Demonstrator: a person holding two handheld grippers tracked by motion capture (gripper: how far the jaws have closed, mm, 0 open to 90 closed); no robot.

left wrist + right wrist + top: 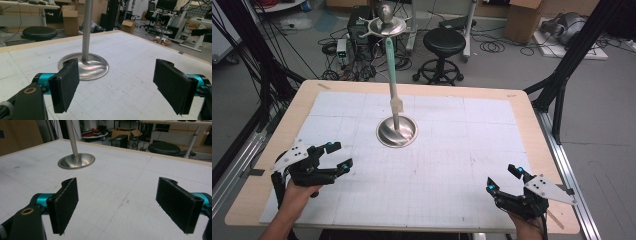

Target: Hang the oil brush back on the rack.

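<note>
Metal stand (pixel 396 131) mid-table, left tongs (pixel 337 156) spread, right tongs (pixel 501 178) spread, both low.

My gripper (pixel 116 85) is spread wide with nothing between the pads (pixel 66 83), hanging just over the gridded mat (pixel 130 62). Right ahead is a metal stand (pixel 86 57), pole going straight up from its round base, stool (pixel 39 33) behind the table edge.

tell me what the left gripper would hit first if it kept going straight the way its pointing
Probably the metal stand: its round base lies ahead of the open left gripper, a little left of centre between the jaws, with bare mat in between. Depth is hard to judge, so it might pass just to the right of the pole.
</note>
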